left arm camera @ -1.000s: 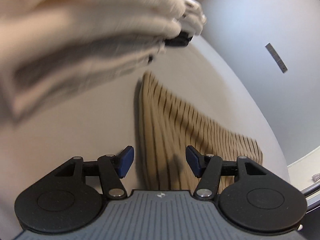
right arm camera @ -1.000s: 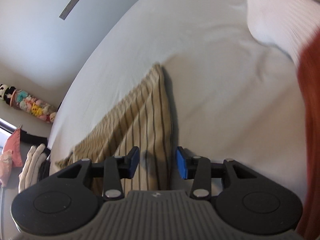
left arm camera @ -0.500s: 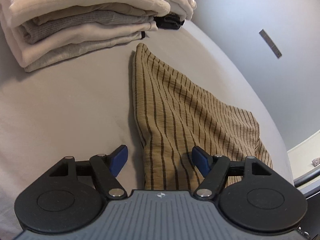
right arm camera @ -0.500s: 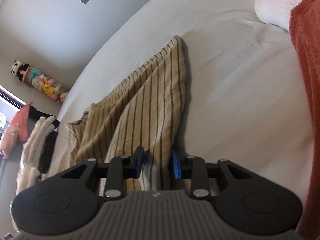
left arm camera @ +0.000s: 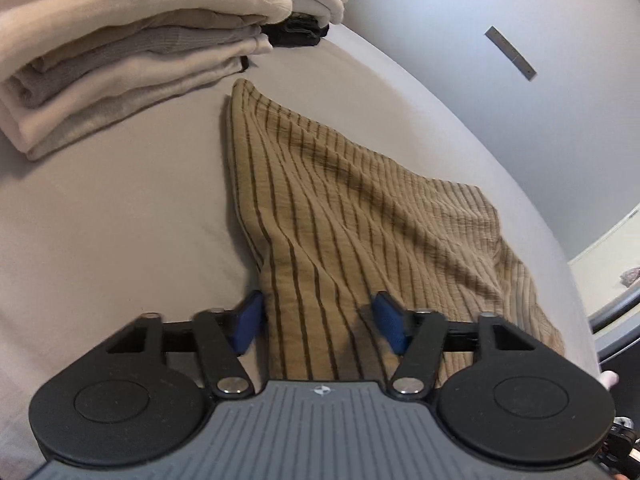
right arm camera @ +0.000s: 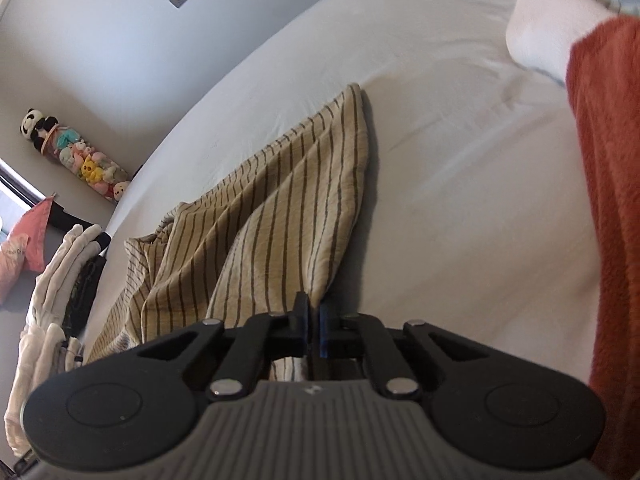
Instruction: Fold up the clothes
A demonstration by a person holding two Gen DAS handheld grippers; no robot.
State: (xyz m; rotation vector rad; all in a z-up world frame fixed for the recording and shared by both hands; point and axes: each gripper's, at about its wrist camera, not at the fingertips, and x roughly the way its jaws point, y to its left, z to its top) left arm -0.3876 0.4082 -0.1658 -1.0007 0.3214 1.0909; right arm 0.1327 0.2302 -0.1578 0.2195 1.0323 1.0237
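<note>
Pale bed sheet (left arm camera: 120,220) fills your left view, with a stack (left arm camera: 120,64) of folded clothes at its far left. Your left gripper (left arm camera: 318,322) stands wide apart, its blue pads astride the near edge of the striped cloth (left arm camera: 360,216) without pinching it. From the right view, your right gripper (right arm camera: 314,326) is clamped on a corner of the cloth (right arm camera: 280,216), which trails away across the sheet (right arm camera: 460,200); a sock (right arm camera: 548,24) lies far right.
</note>
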